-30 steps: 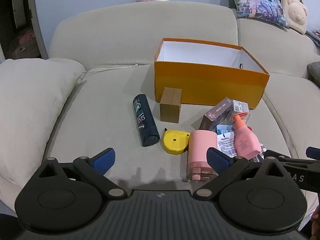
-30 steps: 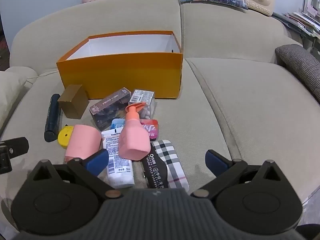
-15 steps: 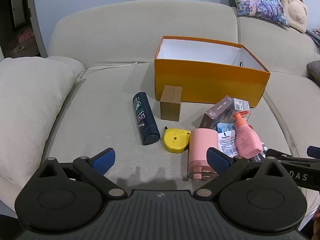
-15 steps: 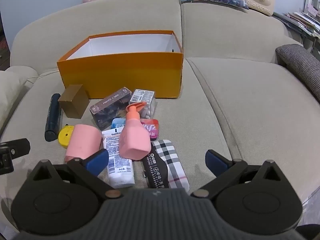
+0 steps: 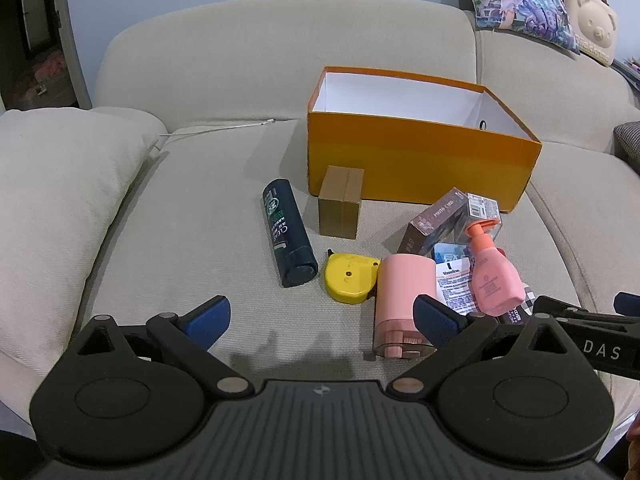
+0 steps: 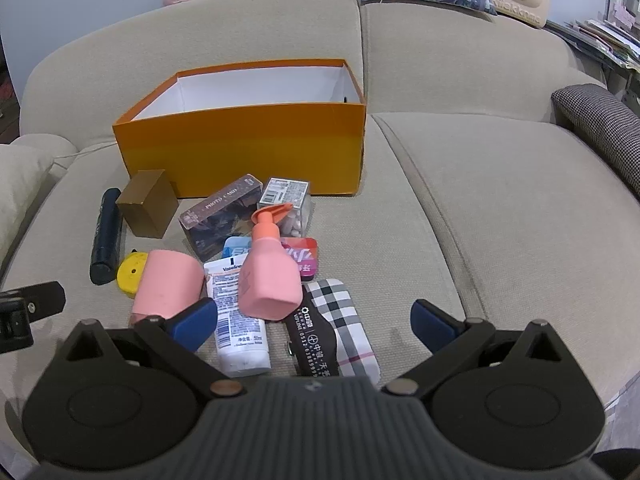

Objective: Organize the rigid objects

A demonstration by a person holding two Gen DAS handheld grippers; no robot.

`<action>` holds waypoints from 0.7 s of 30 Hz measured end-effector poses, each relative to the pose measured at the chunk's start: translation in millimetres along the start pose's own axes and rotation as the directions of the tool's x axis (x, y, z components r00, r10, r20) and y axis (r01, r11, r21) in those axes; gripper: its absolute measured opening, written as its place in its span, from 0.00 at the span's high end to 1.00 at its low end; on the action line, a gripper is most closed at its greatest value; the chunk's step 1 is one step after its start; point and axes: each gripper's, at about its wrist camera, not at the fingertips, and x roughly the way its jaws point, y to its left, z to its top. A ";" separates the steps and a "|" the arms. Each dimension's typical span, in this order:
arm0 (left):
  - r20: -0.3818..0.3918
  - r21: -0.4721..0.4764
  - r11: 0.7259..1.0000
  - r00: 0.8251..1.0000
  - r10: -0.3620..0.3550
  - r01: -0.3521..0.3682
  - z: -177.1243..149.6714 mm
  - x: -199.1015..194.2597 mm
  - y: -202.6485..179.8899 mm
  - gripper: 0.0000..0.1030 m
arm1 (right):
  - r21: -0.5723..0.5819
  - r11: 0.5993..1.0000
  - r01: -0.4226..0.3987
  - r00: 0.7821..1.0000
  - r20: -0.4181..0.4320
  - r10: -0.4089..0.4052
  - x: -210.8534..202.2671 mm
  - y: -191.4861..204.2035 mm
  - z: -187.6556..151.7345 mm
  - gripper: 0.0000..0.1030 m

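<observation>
Beige sofa seat [image 5: 208,240]: orange box [image 5: 416,168] open-topped, at rear. Dark bottle [image 5: 287,238] lying flat, long axis front-to-back, cap toward camera; pink pump bottle [image 6: 270,272] lying, nozzle toward box. Left gripper [image 5: 322,316], right gripper [image 6: 314,320]: jaws apart, holding nothing.

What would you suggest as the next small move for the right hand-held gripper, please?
Probably ease the open right hand-held gripper forward and down onto the pink pump bottle: it lies topmost on the pile, nearest the fingers, and the orange box looks empty.
</observation>
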 end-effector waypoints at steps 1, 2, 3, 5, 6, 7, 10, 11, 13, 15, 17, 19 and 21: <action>-0.001 0.000 1.000 1.000 0.000 0.000 -0.1 0.4 -0.1 0.00 | 0.002 1.000 -0.001 1.000 0.000 0.001 0.6 -0.7 0.0 0.01; -0.002 0.000 1.000 1.000 0.000 0.000 -0.3 0.6 -0.5 0.00 | 0.003 1.000 -0.001 1.000 -0.001 0.001 0.6 -0.8 0.0 0.01; -0.004 0.000 1.000 1.000 -0.001 0.001 -0.3 1.0 -0.7 0.00 | 0.004 1.000 -0.001 1.000 -0.001 0.001 0.8 -1.1 -0.1 0.01; -0.006 -0.002 1.000 1.000 -0.005 0.005 -0.2 1.8 -0.9 0.00 | 0.006 1.000 0.000 1.000 -0.002 0.000 0.9 -1.8 -0.3 0.01; -0.006 -0.002 1.000 1.000 -0.005 0.005 0.0 2.1 -0.9 0.00 | 0.008 1.000 -0.001 1.000 -0.002 0.001 1.2 -2.3 -0.2 0.01; -0.007 -0.002 1.000 1.000 -0.005 0.005 0.0 2.1 -0.9 0.00 | 0.010 1.000 -0.002 1.000 -0.003 0.002 1.4 -2.7 -0.2 0.01; -0.008 -0.002 1.000 1.000 -0.005 0.005 0.3 2.9 -1.2 0.00 | 0.010 1.000 -0.003 1.000 -0.003 0.003 1.8 -3.1 -0.1 0.01; -0.008 -0.001 1.000 1.000 -0.006 0.006 0.2 3.0 -1.4 0.00 | 0.011 1.000 -0.004 1.000 -0.003 0.004 1.9 -3.2 0.0 0.01; -0.009 -0.001 1.000 1.000 -0.006 0.006 0.5 2.9 -1.0 0.00 | 0.013 1.000 -0.004 1.000 -0.003 0.004 2.4 -3.5 0.0 0.01; -0.009 -0.001 1.000 1.000 -0.006 0.006 0.7 2.9 -1.0 0.00 | 0.014 1.000 -0.005 1.000 -0.004 0.005 2.7 -3.8 -0.2 0.01; -0.009 -0.001 1.000 1.000 -0.008 0.008 0.3 3.0 -1.3 0.00 | 0.014 1.000 -0.005 1.000 -0.005 0.006 2.9 -3.7 -0.5 0.01; -0.010 0.000 1.000 1.000 -0.009 0.009 0.3 3.8 -1.6 0.00 | 0.013 1.000 -0.005 1.000 -0.004 0.005 2.8 -3.5 -0.8 0.01; -0.012 0.002 1.000 1.000 -0.008 0.008 0.2 4.9 -2.6 0.00 | 0.014 1.000 -0.004 1.000 -0.005 0.004 3.3 -3.5 -0.6 0.01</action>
